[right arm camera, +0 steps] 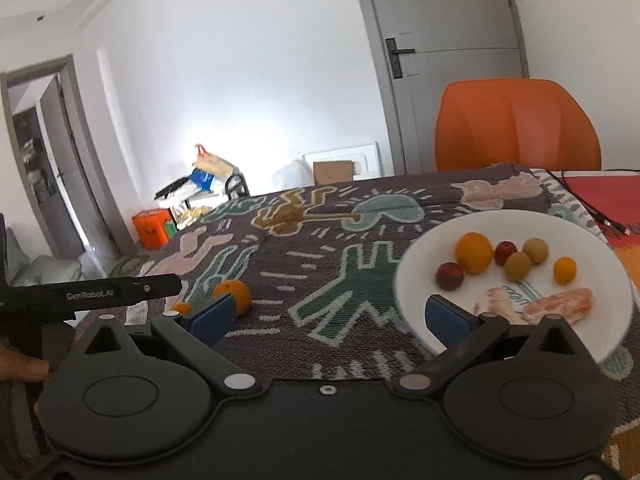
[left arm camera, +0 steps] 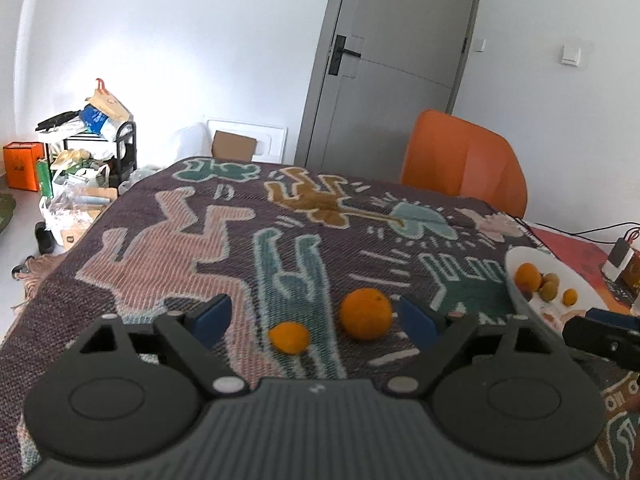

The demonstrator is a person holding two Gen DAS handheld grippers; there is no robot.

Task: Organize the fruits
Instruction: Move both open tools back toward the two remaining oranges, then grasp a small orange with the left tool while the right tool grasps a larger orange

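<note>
Left wrist view: large orange [left arm camera: 366, 313] lies between the spread left hand-held gripper [left arm camera: 316, 320] fingers.

You can read "GenRobot.AI" in white on the black side of the left gripper [right arm camera: 86, 294], at the left of the right wrist view. The white plate [right arm camera: 432, 240] carries teal print near its front, too small and partly covered to make out.
</note>
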